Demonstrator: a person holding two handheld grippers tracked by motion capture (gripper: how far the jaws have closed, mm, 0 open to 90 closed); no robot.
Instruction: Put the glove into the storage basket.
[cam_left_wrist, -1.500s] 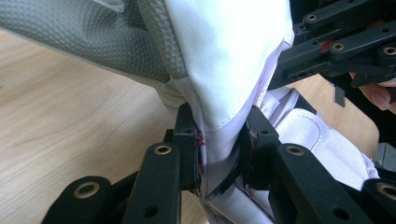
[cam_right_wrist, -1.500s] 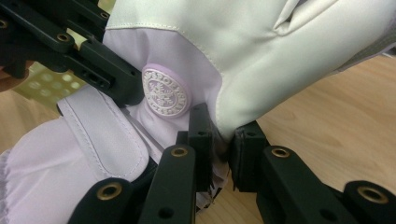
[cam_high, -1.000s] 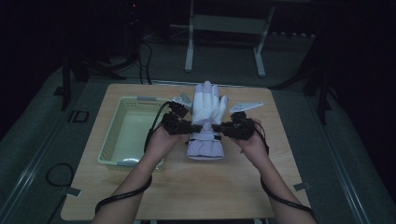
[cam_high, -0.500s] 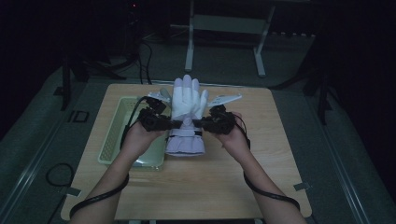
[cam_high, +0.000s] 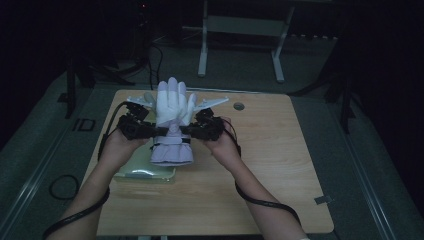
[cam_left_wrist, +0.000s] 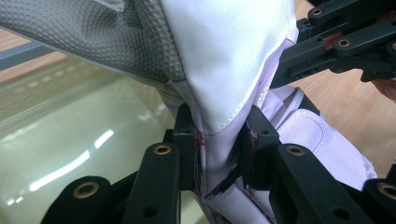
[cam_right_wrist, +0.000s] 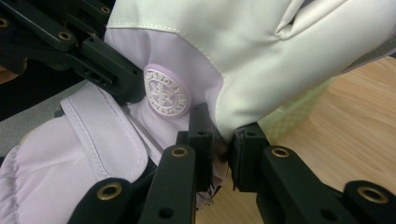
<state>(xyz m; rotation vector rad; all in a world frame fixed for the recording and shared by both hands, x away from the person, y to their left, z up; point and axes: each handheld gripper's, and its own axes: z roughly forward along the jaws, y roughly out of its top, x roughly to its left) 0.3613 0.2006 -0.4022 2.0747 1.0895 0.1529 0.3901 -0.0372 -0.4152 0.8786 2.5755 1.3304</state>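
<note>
Pinching the white glove (cam_high: 171, 107) at its wrist, left gripper (cam_high: 150, 131) and right gripper (cam_high: 187, 131) have jaws clamped on it, above the green tray (cam_high: 145, 173).

tabletop (cam_high: 280, 165): pale wood, rounded corners, most of the right half bare
tray (cam_high: 145, 172): pale green, on the left side, near the left edge
hole (cam_high: 238, 106): small, round, by the far edge

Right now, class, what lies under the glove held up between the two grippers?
Under the glove sits a pale green tray on the wooden table. The glove covers most of the tray, so its contents cannot be seen.
</note>
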